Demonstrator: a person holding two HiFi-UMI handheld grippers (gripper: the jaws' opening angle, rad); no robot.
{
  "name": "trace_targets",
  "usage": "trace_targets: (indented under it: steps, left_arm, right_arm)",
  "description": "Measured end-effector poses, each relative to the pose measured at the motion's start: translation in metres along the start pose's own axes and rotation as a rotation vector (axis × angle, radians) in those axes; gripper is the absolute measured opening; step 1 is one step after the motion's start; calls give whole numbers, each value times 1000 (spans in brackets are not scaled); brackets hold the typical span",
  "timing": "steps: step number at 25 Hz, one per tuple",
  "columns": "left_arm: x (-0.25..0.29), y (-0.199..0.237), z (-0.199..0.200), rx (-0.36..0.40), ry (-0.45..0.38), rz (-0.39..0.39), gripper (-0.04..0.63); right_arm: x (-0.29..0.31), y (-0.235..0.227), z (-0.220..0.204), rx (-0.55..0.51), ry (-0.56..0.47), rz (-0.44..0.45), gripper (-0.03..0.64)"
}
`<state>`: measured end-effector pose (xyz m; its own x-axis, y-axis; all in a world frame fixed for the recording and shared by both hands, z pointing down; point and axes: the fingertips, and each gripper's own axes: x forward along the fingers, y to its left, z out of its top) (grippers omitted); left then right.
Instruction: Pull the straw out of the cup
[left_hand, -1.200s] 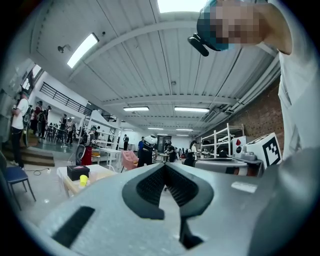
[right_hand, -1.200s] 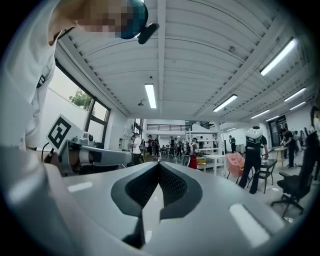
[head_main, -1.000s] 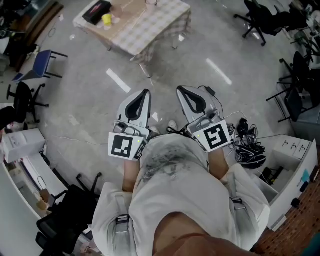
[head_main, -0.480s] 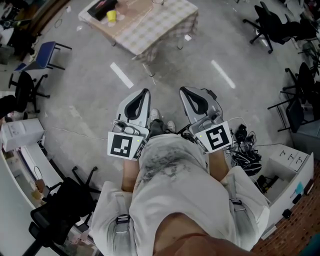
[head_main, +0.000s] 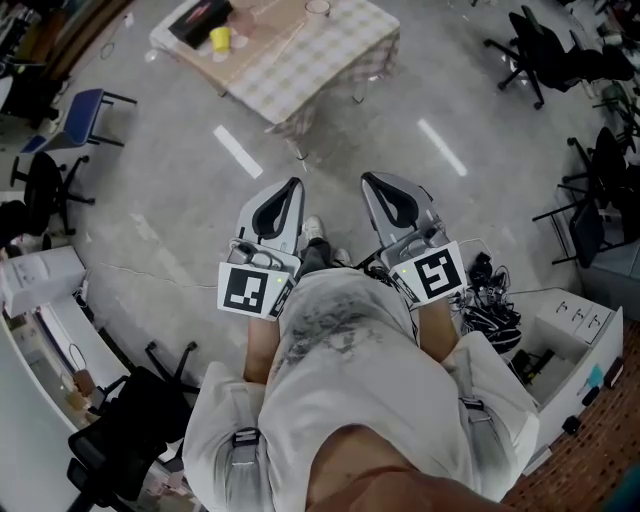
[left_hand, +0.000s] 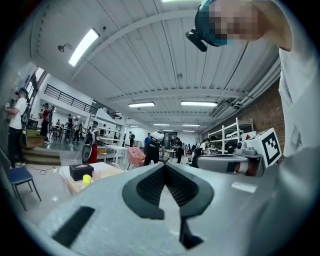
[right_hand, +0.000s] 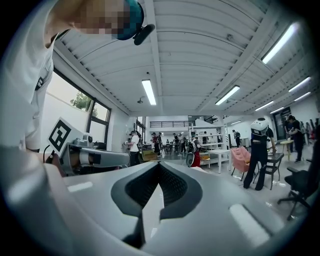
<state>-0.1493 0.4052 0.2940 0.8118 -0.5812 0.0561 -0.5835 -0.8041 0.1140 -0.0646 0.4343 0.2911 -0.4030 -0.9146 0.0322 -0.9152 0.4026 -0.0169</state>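
Observation:
A low table (head_main: 300, 60) with a checked cloth stands far ahead on the floor, at the top of the head view. On it are a black box (head_main: 197, 22), a yellow thing (head_main: 220, 39) and a clear cup (head_main: 318, 7) at the far edge; I cannot make out a straw. My left gripper (head_main: 291, 185) and right gripper (head_main: 367, 180) are held side by side in front of the person's body, pointing level at the table and well short of it. Both are shut with nothing between the jaws. The left gripper view shows the table (left_hand: 102, 170) and black box (left_hand: 81, 171) beyond the closed tips (left_hand: 164, 165).
A blue chair (head_main: 85, 108) stands left of the table and black office chairs (head_main: 535, 45) to its right. White shelf units (head_main: 575, 335) and a tangle of cables (head_main: 490, 300) lie close on the right, boxes (head_main: 40, 280) on the left. People stand about the hall (right_hand: 260, 150).
The table has shifted rightward in the head view and the chairs and boxes have slid outward as the person steps forward. Both grippers keep their pose and stay shut.

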Motion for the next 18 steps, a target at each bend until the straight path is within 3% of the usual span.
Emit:
trace_targets:
  steps: [18]
  left_arm:
    - [41, 100, 22, -15, -16, -104, 6]
  right_arm:
    - [99, -16, 13, -36, 38, -101, 9]
